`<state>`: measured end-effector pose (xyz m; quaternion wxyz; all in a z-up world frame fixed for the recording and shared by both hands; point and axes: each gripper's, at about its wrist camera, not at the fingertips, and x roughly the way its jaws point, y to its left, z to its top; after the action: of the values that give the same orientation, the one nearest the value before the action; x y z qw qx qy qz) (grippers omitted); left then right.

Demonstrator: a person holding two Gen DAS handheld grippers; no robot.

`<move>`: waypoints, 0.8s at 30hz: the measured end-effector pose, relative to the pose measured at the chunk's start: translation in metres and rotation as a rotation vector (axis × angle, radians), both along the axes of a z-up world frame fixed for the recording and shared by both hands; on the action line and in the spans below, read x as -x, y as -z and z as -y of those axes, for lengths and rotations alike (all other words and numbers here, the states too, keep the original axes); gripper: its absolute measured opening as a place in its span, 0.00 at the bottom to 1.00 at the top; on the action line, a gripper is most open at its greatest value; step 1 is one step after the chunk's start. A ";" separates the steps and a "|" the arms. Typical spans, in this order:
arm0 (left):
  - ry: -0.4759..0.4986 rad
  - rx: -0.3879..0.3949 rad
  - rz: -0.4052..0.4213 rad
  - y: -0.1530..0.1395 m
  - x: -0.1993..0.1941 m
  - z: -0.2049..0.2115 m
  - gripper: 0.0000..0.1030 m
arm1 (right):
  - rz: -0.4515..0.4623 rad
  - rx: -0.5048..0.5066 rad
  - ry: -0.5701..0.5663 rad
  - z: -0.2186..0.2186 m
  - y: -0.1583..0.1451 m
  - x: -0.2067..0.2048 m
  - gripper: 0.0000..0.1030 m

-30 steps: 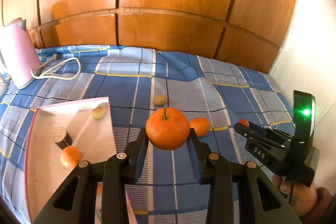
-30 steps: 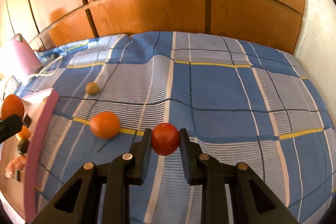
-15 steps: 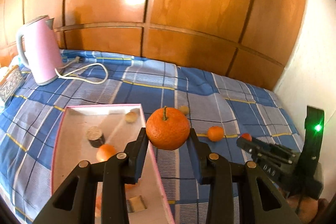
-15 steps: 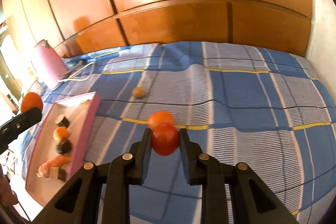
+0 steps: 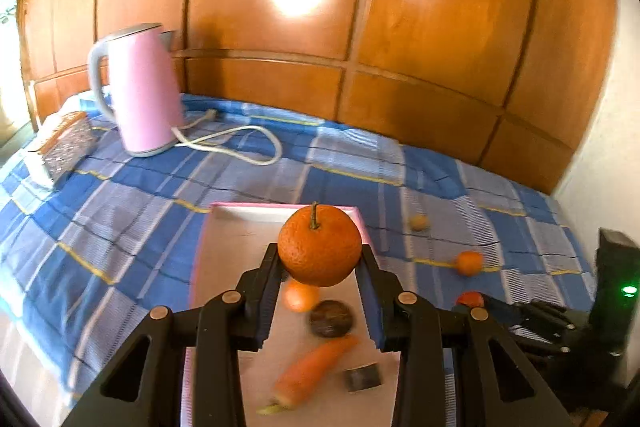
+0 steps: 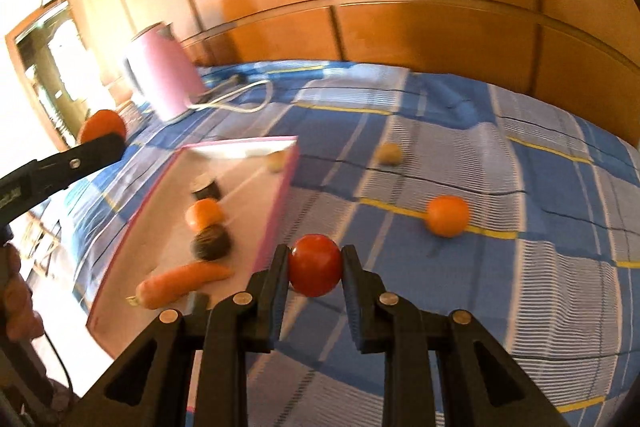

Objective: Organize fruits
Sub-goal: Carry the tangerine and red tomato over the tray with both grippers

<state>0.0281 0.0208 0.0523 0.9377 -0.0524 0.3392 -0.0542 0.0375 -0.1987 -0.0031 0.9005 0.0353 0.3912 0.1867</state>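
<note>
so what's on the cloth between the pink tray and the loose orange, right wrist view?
Bare checked cloth between the pink tray and the loose orange, in the right wrist view.

Blue plaid bed [image 5: 140, 227], pink tray [image 6: 286, 187], kettle [image 5: 140, 95], loose orange [image 6: 447, 215]

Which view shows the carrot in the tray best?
The right wrist view: the carrot lies whole and unobstructed in the tray. In the left wrist view the carrot is blurred, low between the fingers of the left hand-held gripper.
</note>
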 end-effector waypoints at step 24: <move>-0.096 -0.011 -0.086 0.038 0.005 -0.050 0.37 | -0.017 0.037 -0.206 -0.103 0.000 -0.029 0.26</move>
<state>0.0232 0.0705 0.0138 0.9240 -0.0658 0.3768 -0.0051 0.0662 -0.0958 -0.0035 0.8735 -0.0202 0.4039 0.2709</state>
